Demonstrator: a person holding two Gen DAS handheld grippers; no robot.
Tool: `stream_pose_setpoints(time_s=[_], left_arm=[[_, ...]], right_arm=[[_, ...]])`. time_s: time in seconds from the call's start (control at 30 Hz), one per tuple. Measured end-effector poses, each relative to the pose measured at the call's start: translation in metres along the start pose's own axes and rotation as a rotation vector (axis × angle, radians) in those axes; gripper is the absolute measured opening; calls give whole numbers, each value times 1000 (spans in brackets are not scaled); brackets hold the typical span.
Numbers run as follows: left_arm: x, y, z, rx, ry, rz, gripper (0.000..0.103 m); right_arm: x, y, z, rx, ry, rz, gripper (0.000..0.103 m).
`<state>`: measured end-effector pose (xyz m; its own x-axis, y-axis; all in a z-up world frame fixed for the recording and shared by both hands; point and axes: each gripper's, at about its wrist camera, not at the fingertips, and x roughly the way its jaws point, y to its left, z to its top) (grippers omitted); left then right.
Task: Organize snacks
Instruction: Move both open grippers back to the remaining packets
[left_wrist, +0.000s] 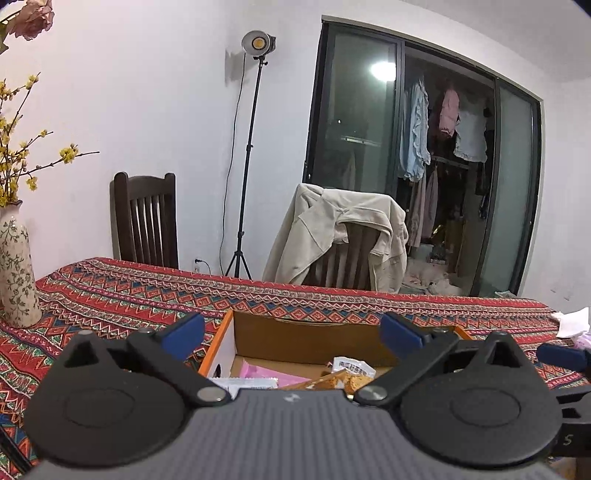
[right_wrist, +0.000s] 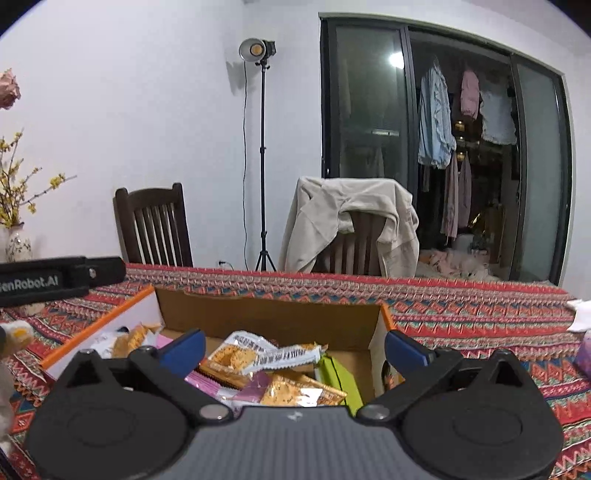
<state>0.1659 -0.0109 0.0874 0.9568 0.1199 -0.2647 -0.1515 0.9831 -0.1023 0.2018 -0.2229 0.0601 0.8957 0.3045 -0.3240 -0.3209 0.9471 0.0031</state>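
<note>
The left gripper (left_wrist: 293, 334) has its two blue fingers (left_wrist: 184, 330) wide apart, with nothing between them. The right gripper (right_wrist: 295, 349) is wide open too and holds nothing.

Just past both grippers sits a cardboard box (right_wrist: 266, 317) with orange edges, on the near side of the table. The snacks lie inside it. There are see-through packs of golden crackers (right_wrist: 229, 360), pink packs (left_wrist: 258, 371) and a green pack (right_wrist: 338, 373). They lie in a loose pile, some on top of others.

The box rests on a red cloth with zigzag patterns (left_wrist: 122, 291). At the far left of the table stands a tall vase (left_wrist: 16, 269) with yellow flowers. White tissue (left_wrist: 572, 321) lies at the right.

Behind the table are two dark wooden chairs. The right chair has a cream jacket (left_wrist: 332, 232) over its back. A lamp on a tall stand (left_wrist: 258, 44) is by the white wall.
</note>
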Motion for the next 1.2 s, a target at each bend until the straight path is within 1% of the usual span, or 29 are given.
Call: stream_pose_setpoints(time_s=[0.07, 0.2, 0.43, 0.67, 0.83, 1.03, 1.2], left_arm=[[-3, 1, 1, -2, 18, -13, 103], [-13, 6, 2, 5, 32, -11, 103], [-46, 16, -10, 40, 57, -19, 103], [-72, 32, -32, 56, 95, -15, 103], [-84, 44, -54, 64, 133, -10, 103], [-97, 58, -72, 64, 158, -3, 103], [-96, 68, -82, 62, 170, 27, 103]], right_arm=[[-9, 2, 3, -18, -5, 1, 103], [-26, 5, 3, -41, -8, 7, 103], [-53, 11, -9, -64, 14, 31, 103], [-75, 18, -32, -70, 60, 63, 103], [-84, 23, -52, -75, 114, 74, 103], [-87, 28, -73, -79, 183, 81, 103], [-83, 36, -75, -83, 209, 88, 103]])
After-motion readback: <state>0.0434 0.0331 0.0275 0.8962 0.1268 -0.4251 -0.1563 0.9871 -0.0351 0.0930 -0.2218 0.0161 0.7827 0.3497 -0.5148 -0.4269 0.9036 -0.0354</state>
